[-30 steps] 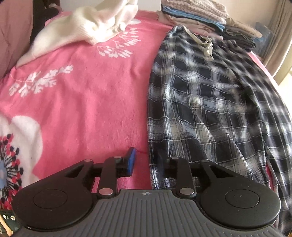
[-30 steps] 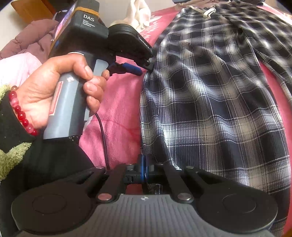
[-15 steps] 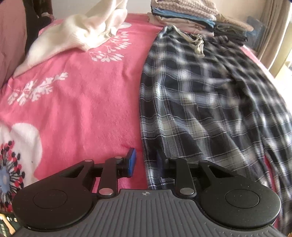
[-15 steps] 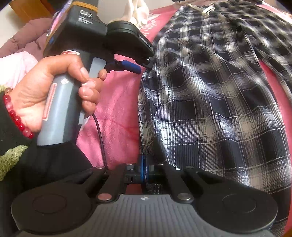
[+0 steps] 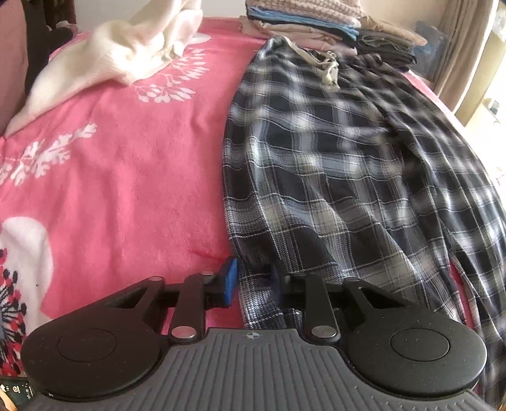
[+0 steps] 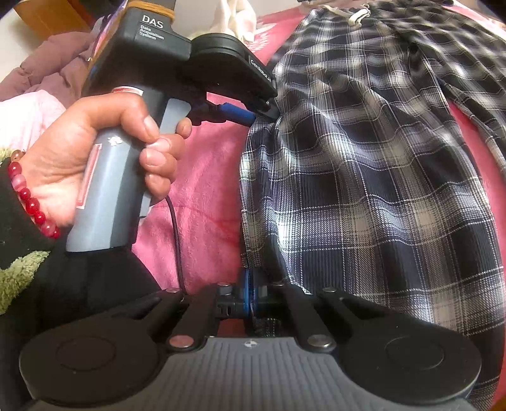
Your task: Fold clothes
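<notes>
Dark plaid trousers [image 5: 332,189] lie lengthwise on the pink bed, with the drawstring waist at the far end. My left gripper [image 5: 253,273] is open and straddles their left edge: the blue pad [image 5: 230,278] sits on the blanket side and the other finger is under the cloth. In the right wrist view the same trousers [image 6: 379,189] fill the right half. The left gripper [image 6: 262,110] touches their edge further up. My right gripper [image 6: 251,287] is shut on the near edge of the trousers, its blue pads pressed together.
A pink floral blanket [image 5: 126,189] covers the bed. A white garment [image 5: 126,53] lies crumpled at the far left and a stack of folded clothes [image 5: 316,19] sits at the head. A hand [image 6: 95,158] with a red bead bracelet holds the left gripper's handle. A curtain [image 5: 468,47] hangs at the right.
My left gripper has slid along the trouser edge and its fingers have narrowed slightly around the cloth. The right gripper has kept its hold, and the edge between the two grippers has drawn tighter.
</notes>
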`<state>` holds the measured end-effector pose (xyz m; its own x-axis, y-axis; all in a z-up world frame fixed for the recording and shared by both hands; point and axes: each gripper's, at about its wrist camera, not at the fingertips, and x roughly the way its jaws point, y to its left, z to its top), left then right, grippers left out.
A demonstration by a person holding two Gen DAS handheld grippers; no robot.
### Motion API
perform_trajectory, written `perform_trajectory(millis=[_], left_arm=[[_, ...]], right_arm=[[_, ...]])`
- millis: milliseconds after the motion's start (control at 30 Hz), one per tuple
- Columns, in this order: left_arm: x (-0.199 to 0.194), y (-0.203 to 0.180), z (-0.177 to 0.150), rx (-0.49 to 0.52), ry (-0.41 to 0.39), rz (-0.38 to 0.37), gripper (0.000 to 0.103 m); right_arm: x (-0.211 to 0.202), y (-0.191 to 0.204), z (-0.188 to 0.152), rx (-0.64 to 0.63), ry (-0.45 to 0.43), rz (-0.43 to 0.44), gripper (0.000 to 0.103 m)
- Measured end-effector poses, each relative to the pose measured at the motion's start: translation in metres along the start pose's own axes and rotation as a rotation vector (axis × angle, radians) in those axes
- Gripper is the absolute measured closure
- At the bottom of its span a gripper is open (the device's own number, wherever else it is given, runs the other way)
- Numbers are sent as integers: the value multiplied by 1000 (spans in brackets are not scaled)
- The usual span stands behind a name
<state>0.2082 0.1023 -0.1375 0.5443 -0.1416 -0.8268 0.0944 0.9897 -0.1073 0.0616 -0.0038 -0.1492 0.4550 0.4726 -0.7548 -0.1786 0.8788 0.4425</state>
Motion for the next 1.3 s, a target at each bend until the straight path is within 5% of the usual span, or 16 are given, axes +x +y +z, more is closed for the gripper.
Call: perform_trajectory(millis=[367,467,767,967,1100,1233,1300], left_arm=[[-17,20,0,-102,-36,125,101],[-6,32,2,-165,23,106,101],[-22,51,10,-264,-75,68,89],[-5,31,31,-138,-131,66,85],[17,20,33,-91,-76,167,85],[-4,4,31,-32,-94,239,85],[-24,-1,32,-59,-120,242,84]], right_arm=[[-4,-3,-4,-3,-3,3,100],[0,-8,-1,1,2,7,100],[-10,-17,0,46,34,33,100],[3,-23,14,75,60,40,99],[-19,-26,20,152,51,72,99],[-57,-38,16,216,-40,65,97],[-84,-48,7,242,-111,64,88]])
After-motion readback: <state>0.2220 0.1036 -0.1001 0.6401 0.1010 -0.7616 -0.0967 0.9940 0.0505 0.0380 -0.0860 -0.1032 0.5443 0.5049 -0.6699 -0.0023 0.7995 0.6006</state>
